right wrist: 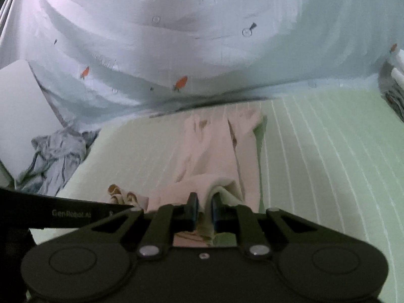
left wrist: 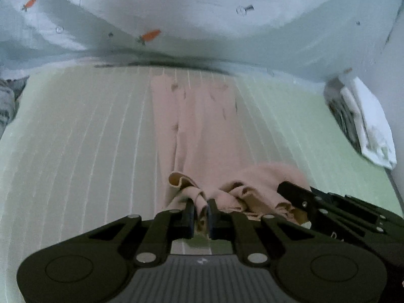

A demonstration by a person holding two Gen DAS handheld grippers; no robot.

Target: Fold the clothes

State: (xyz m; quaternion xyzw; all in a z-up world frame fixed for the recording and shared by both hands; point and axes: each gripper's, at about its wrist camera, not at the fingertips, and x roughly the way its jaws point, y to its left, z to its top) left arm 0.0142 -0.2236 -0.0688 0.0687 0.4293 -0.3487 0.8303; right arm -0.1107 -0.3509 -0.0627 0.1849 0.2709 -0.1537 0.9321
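Two grippers pinch the near edge of one pink garment; the left gripper has its jaws nearly closed on a bunched fold, and the right gripper clamps a fold likewise. Ahead of both jaws the garment stretches away over a pale green striped sheet; beyond it rises a carrot-print quilt.

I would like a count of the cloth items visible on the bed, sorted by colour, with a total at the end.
Pink: 1, the garment that the left gripper and the right gripper both pinch at its near edge.
Grey: 1, a crumpled garment at the left bed edge.
White: 1, a folded piece at the right edge.
Total: 3, not counting the green striped sheet or the carrot-print cover.
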